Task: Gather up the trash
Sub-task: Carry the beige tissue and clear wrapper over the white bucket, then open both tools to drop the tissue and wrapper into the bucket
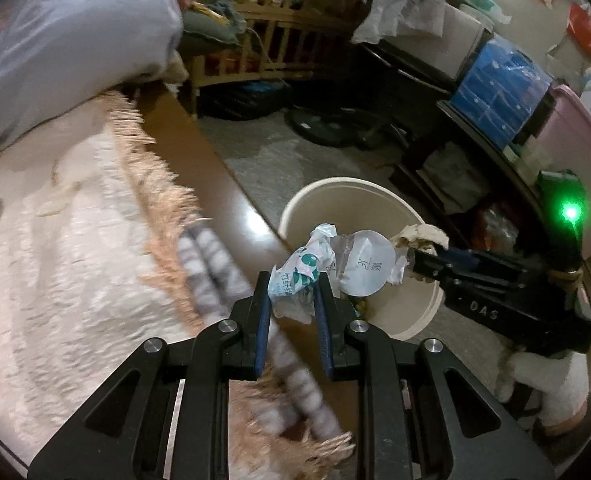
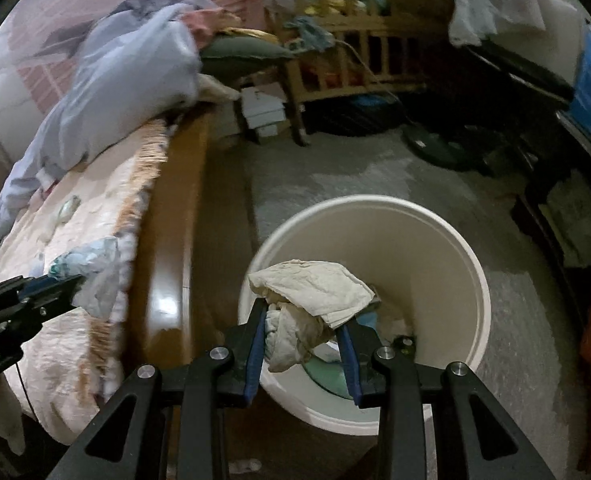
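Observation:
My left gripper (image 1: pixel 293 280) is shut on a crumpled white wrapper with green print (image 1: pixel 301 276), held over the bed's edge beside the cream bin (image 1: pixel 375 196). In the right wrist view the left gripper (image 2: pixel 75 282) comes in from the left with that wrapper (image 2: pixel 95 268) over the blanket. My right gripper (image 2: pixel 301 308) is shut on a wad of beige tissue (image 2: pixel 315 288), held above the open mouth of the bin (image 2: pixel 435 240). The left wrist view shows the right gripper (image 1: pixel 409 258) reaching over the bin with the tissue (image 1: pixel 419 236). Some trash lies at the bin's bottom.
A bed with a fringed pink blanket (image 1: pixel 75 260) and a glossy wooden side rail (image 2: pixel 163 260) lies to the left. A pale blue bag or bedding (image 1: pixel 67 40) is piled on it. A wooden crib (image 2: pixel 335 40), dark shelves (image 1: pixel 475 140) and a fan base (image 2: pixel 435 148) ring the grey floor.

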`<state>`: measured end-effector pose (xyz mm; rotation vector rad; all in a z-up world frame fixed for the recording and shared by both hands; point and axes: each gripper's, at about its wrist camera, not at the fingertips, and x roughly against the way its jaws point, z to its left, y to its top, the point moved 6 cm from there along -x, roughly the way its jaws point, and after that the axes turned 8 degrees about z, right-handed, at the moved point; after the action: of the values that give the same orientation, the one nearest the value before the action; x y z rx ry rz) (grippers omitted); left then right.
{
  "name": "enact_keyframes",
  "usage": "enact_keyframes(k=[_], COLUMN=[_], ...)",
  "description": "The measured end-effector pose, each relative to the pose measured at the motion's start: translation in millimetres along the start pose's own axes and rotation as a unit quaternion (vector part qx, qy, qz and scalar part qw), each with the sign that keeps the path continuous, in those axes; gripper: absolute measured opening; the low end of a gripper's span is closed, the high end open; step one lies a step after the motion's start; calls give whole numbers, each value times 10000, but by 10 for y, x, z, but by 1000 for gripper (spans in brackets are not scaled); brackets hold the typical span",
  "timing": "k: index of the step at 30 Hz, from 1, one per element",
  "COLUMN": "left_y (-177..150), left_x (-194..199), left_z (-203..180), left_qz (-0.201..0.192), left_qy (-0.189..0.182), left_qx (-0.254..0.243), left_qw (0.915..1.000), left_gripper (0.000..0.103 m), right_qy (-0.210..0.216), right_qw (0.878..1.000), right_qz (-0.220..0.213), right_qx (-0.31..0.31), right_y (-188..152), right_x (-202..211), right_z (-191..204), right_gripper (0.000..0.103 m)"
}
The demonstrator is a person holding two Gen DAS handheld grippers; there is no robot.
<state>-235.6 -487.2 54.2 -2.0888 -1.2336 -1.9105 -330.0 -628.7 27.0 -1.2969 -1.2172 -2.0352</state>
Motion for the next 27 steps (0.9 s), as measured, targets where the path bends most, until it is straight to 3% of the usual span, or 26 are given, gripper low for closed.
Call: enact_keyframes(k=[9, 18, 24, 26, 27], left_y=[134, 198, 304, 356, 377], left_x=[-305, -582, -725, -750, -755], left_z=[-313, -477, -608, -663, -690], left_qz=[247, 459, 471, 405, 387], left_qy=[-398, -662, -796, -883, -928], left_qx=[-178, -120, -137, -207, -243], left_qw=[9987, 9967, 9956, 9950, 9946], left_gripper=[18, 18, 20, 28, 37], right_qy=[8, -183, -377, -418, -432], right_qw=[9982, 9964, 9937, 9926, 9920], right_qz=[99, 137, 19, -116, -186], right_qx=[-594, -811, -1053, -1136, -1175], right_y=[-56, -31, 19, 63, 83], right_x=[-97, -187, -188, -149, -125], right_z=[-425, -603, -760, -805, -820], right_gripper=[31, 32, 39, 44, 47])
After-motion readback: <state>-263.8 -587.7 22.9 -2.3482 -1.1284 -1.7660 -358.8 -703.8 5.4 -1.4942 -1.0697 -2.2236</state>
